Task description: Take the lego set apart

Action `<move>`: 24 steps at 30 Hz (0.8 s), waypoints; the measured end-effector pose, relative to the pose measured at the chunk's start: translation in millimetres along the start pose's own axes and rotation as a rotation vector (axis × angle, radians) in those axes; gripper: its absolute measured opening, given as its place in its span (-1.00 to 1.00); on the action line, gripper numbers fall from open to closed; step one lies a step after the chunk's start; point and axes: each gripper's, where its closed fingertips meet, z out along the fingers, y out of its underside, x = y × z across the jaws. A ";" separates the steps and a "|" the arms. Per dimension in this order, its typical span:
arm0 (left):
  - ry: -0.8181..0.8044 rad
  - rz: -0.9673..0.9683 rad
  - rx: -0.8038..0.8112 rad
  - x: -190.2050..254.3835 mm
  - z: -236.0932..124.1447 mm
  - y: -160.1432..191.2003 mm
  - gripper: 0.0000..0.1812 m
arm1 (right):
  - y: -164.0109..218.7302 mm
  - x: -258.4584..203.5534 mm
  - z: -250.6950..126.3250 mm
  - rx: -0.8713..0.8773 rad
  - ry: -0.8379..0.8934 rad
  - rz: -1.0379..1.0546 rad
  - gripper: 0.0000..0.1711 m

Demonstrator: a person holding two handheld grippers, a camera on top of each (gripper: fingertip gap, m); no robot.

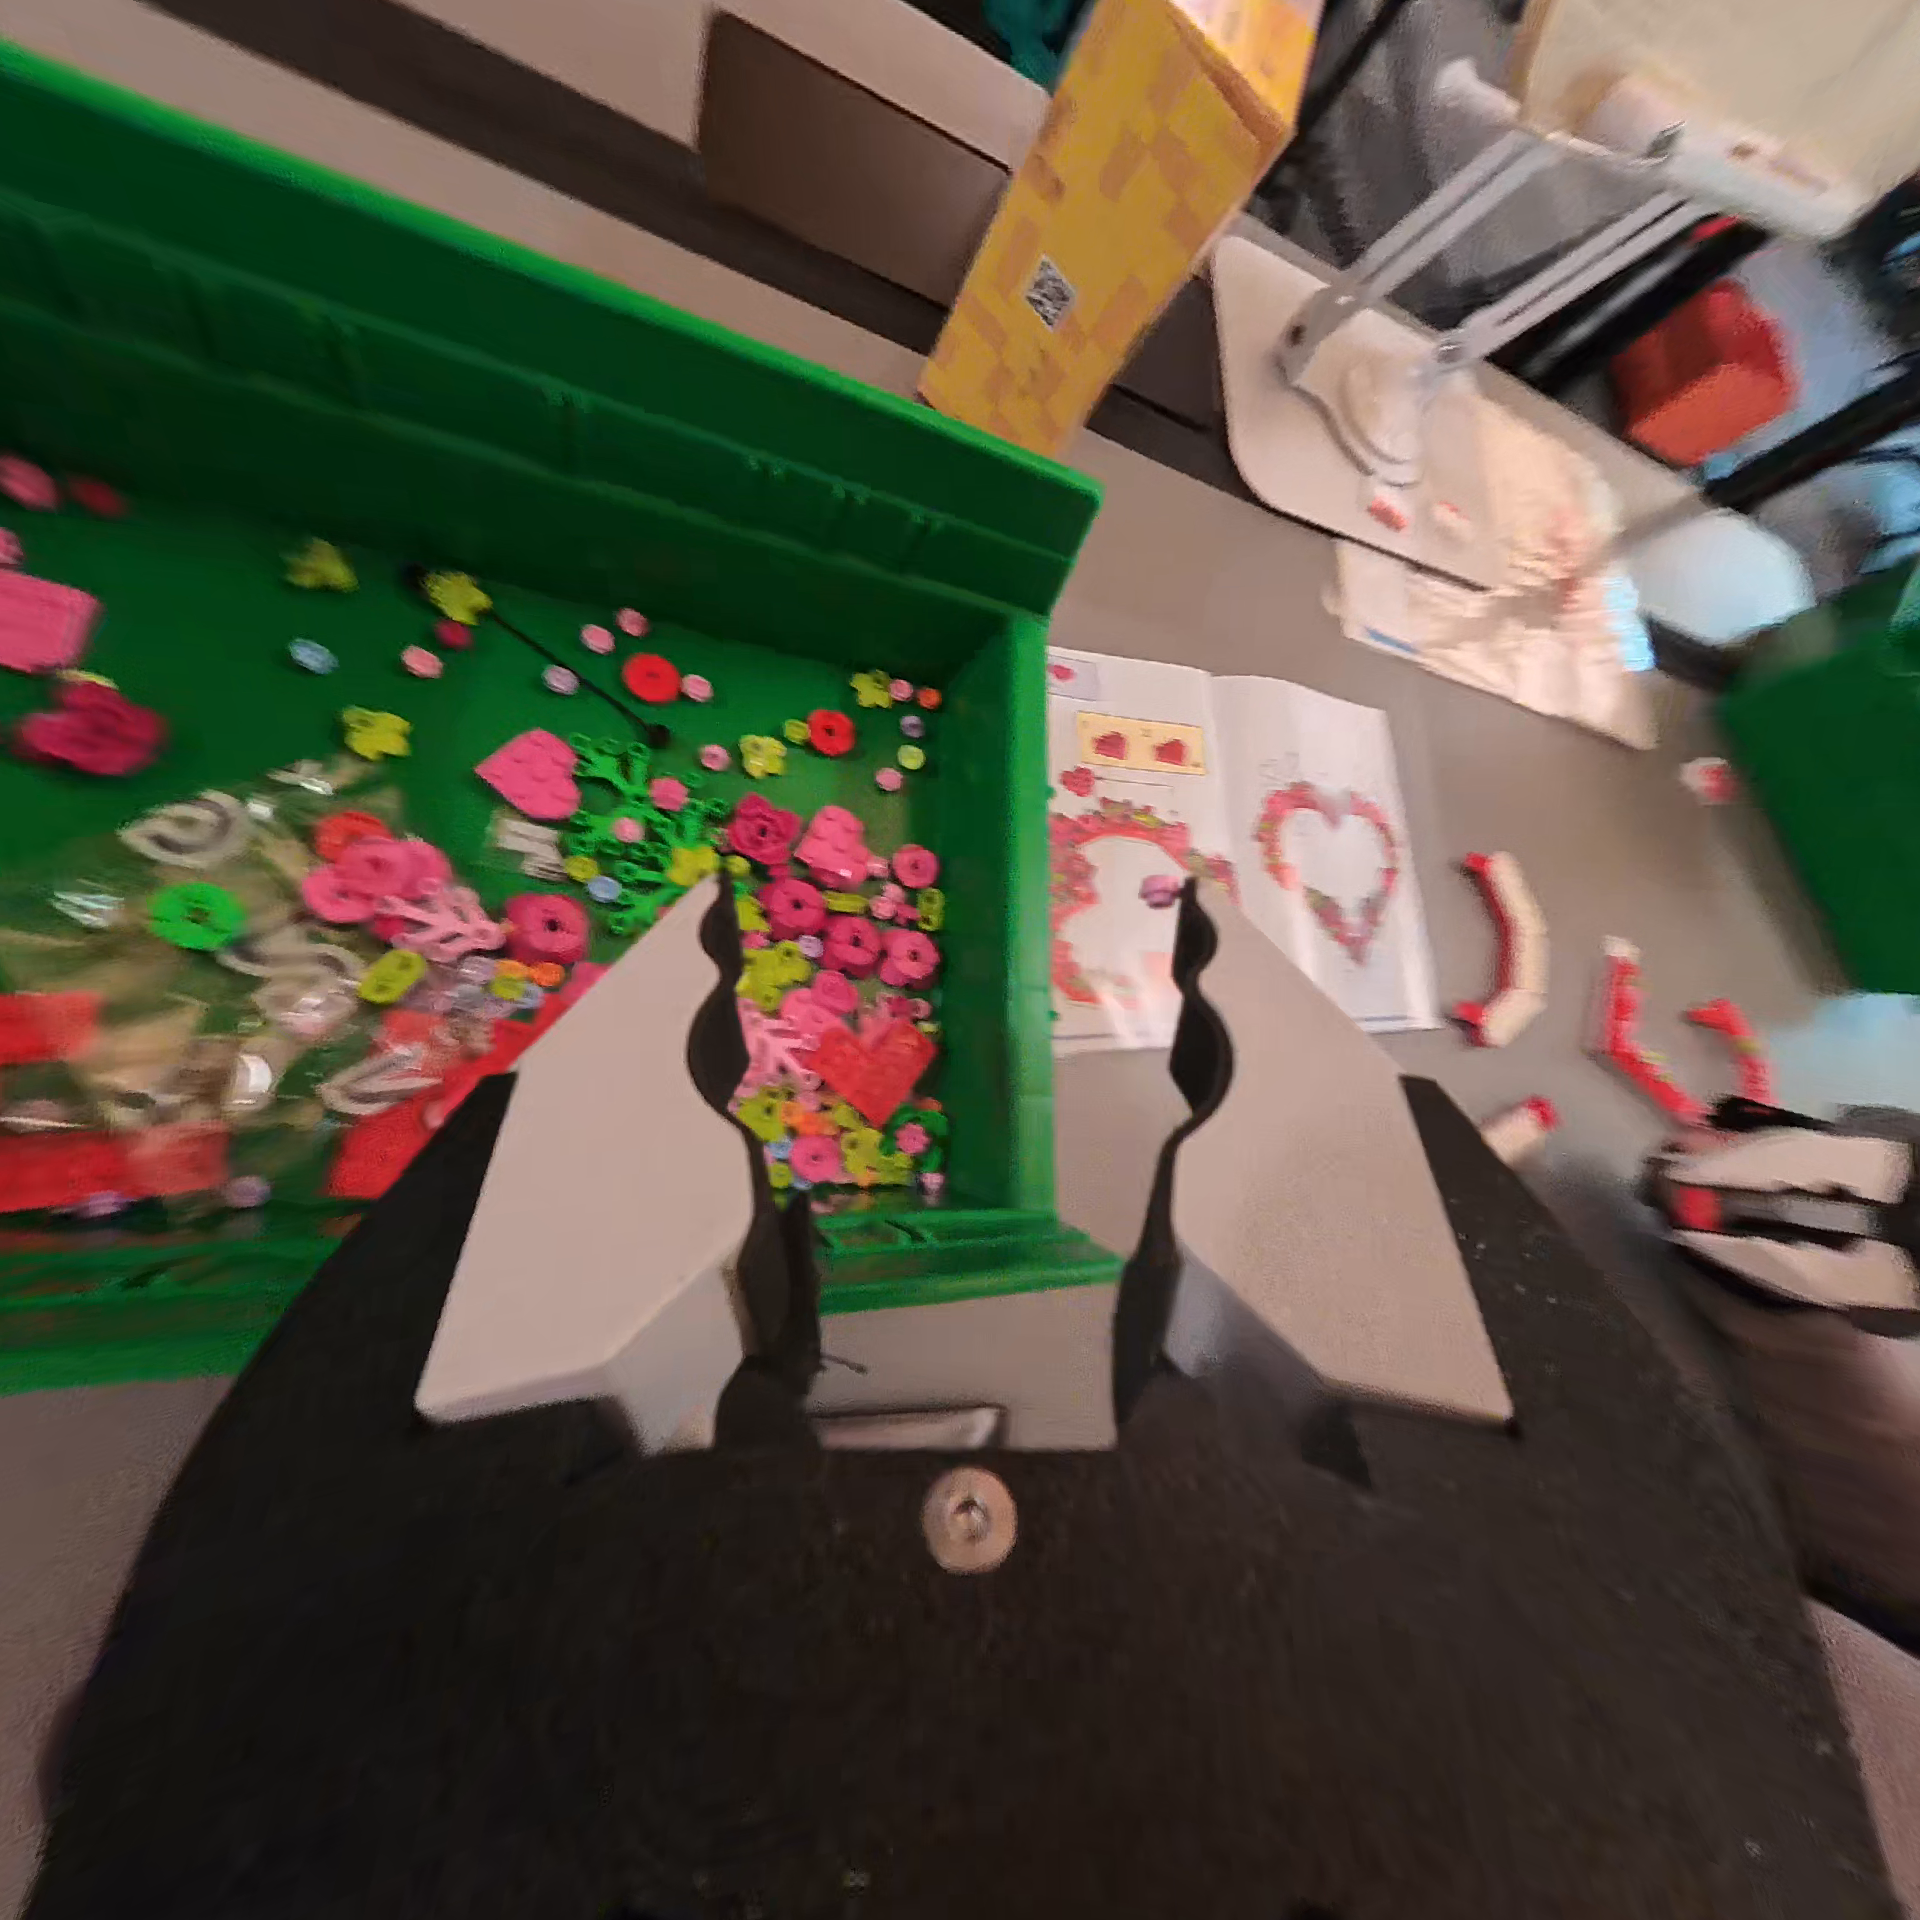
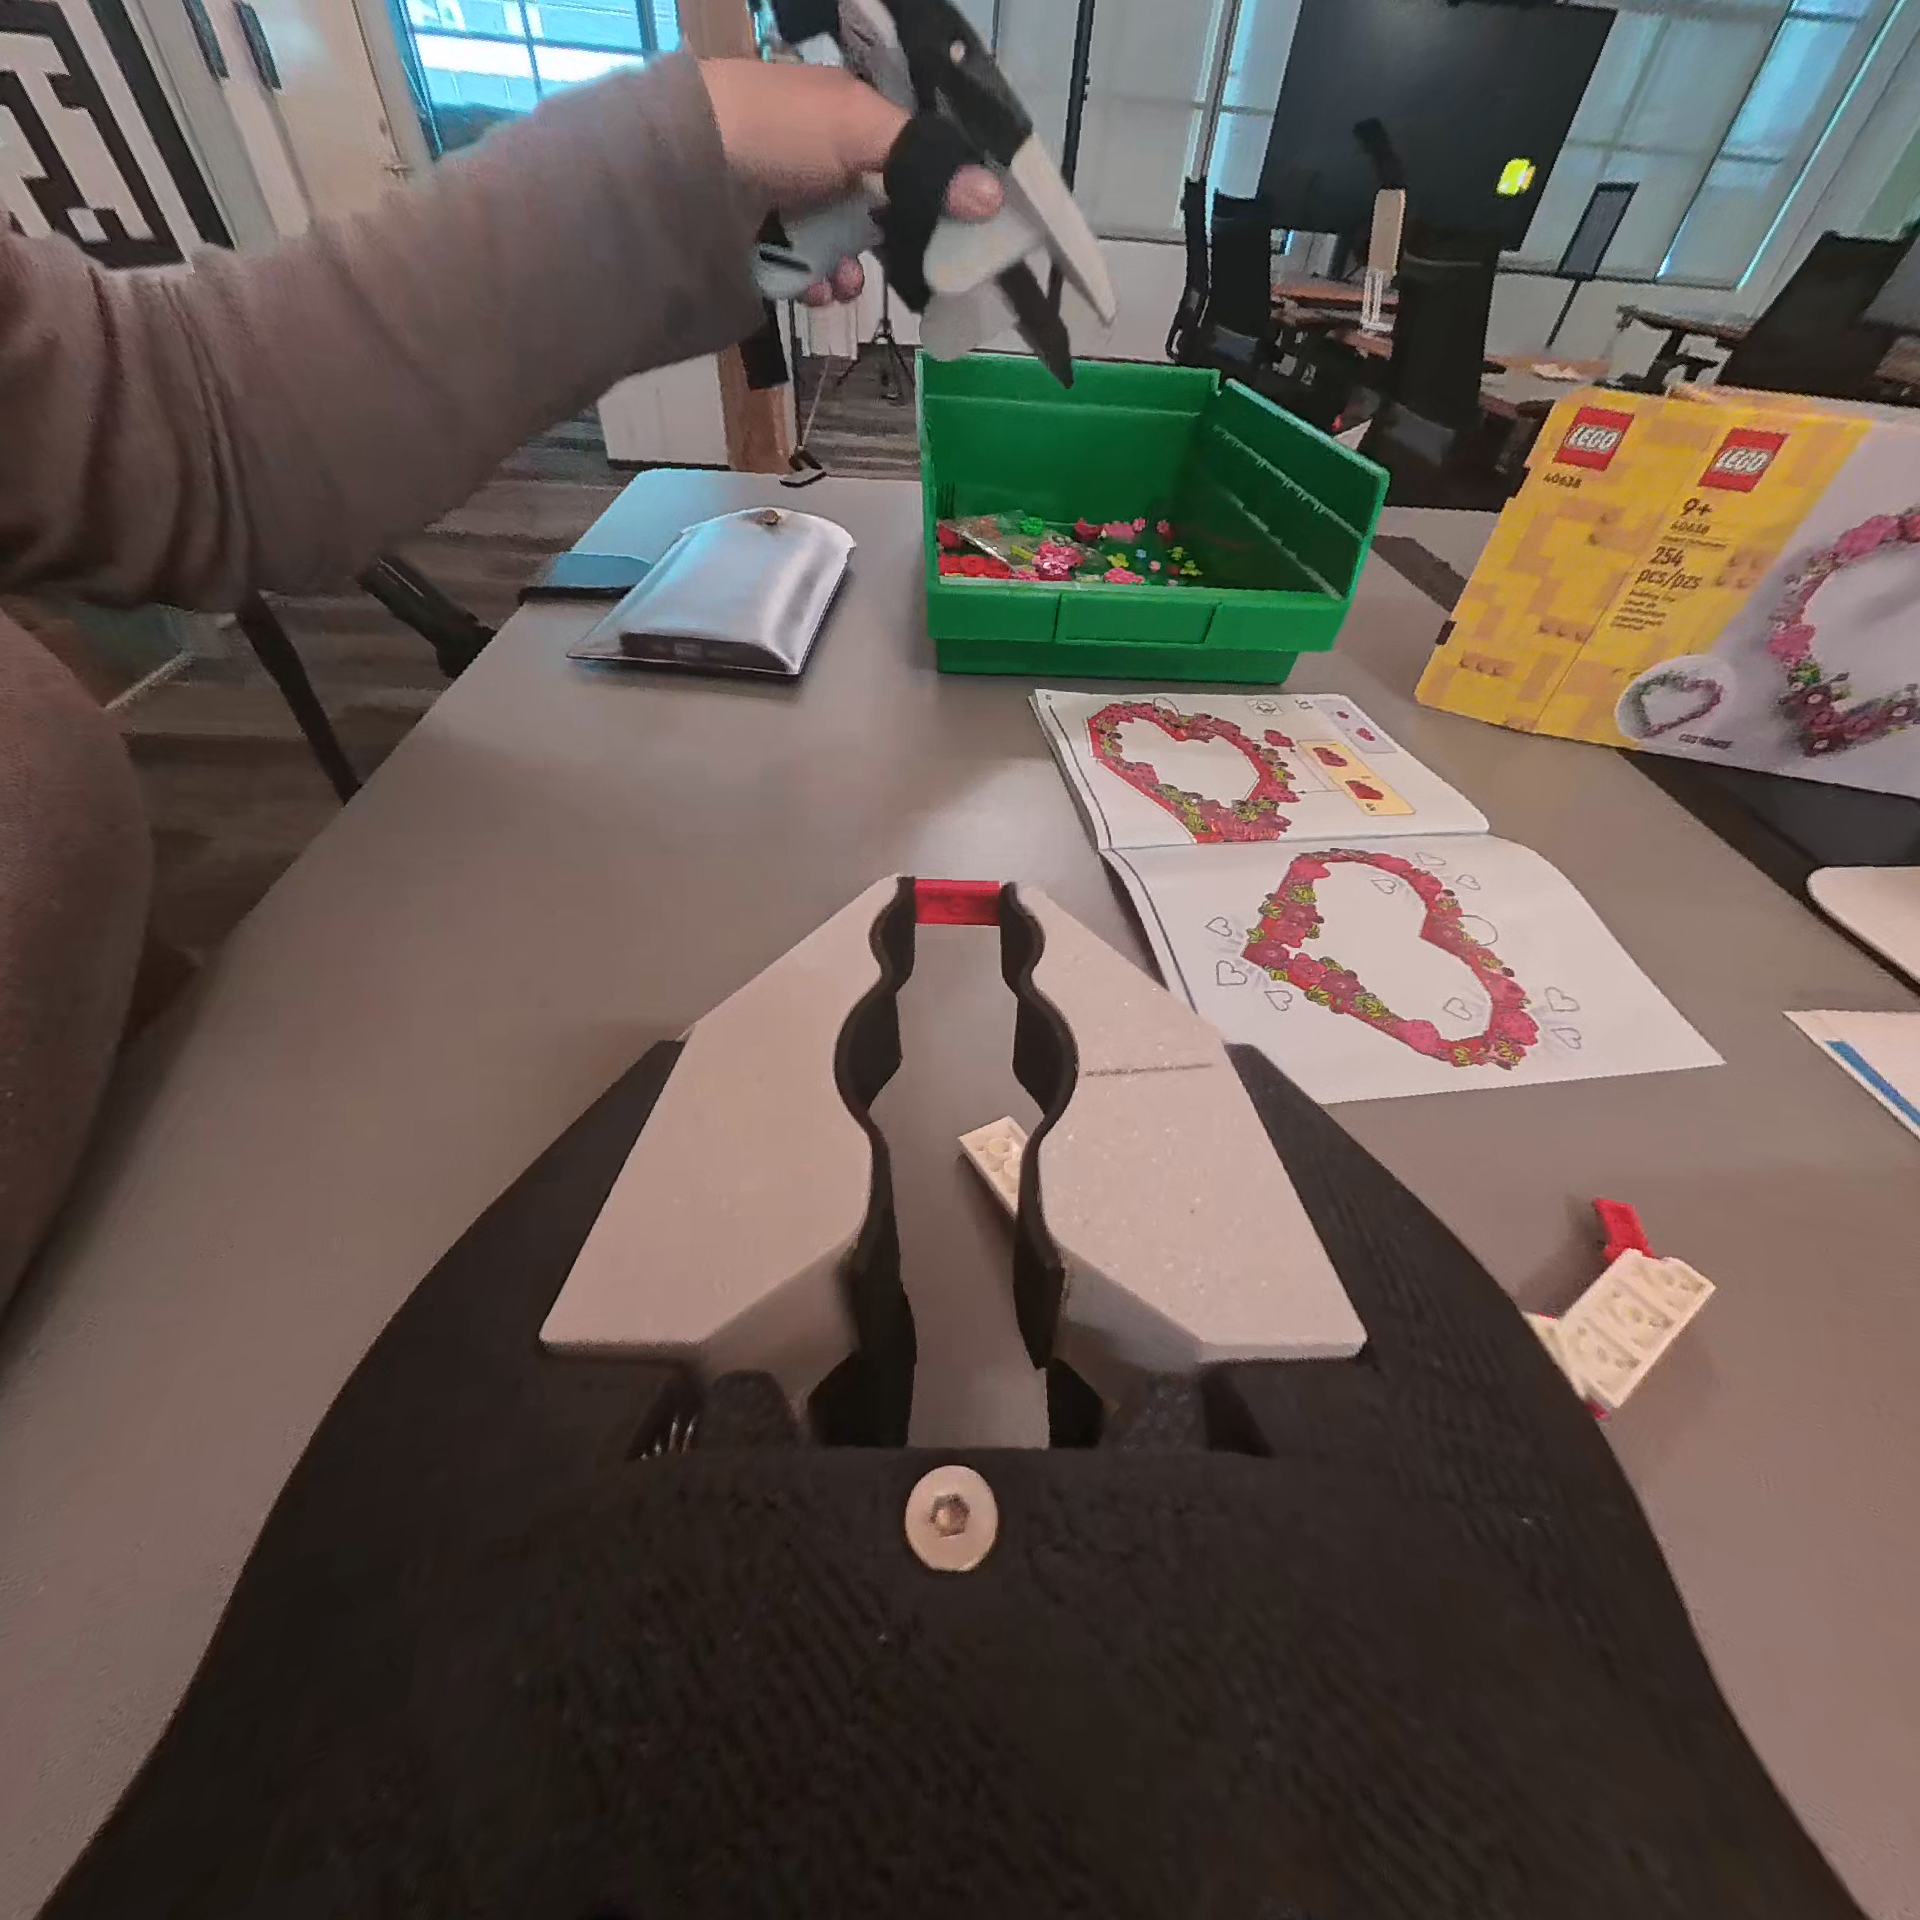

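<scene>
The left gripper [image 1: 951, 883], jaws spread wide and empty, hangs over the green plastic bin [image 1: 992, 914] of loose pink, red and lime lego flower pieces [image 1: 831, 935]. The right gripper [image 2: 956, 902] pinches a small red lego brick [image 2: 956, 902] above the grey table [image 2: 623, 831], near white-and-red curved lego segments [image 2: 1621, 1320] and the open paper instruction booklet [image 2: 1351, 914].

A small red lego piece [image 2: 956, 902] sits pinched flat between the right gripper's [image 2: 957, 900] fingertips, while white-and-red frame fragments [image 2: 1626, 1317] lie on the table just to its right.
</scene>
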 end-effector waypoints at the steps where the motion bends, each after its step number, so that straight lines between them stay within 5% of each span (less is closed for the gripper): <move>1: 0.057 -0.033 -0.021 4.8 -0.1 0.5 -0.04 | 0.8 -0.1 0.2 -0.001 -0.002 0.004 -0.83; 5: 0.323 -0.176 -0.119 29.4 -2.2 2.8 0.05 | 2.2 -2.3 1.0 -0.005 -0.014 0.007 -0.83; 9: 0.286 -0.210 -0.246 17.5 4.7 17.6 0.09 | 5.0 -4.9 2.7 -0.016 -0.022 0.001 -0.83; 15: 0.519 -0.225 -0.265 60.8 -3.0 15.7 0.07 | 4.3 -5.7 3.4 -0.007 -0.019 -0.007 -0.83; 21: 0.232 -0.095 -0.217 18.5 7.8 8.2 -0.35 | 8.0 -7.0 3.4 -0.017 -0.026 0.003 -0.83; 24: -0.036 0.038 -0.224 -19.6 7.2 6.3 -0.96 | 8.7 -7.4 4.1 -0.018 -0.029 0.005 -0.83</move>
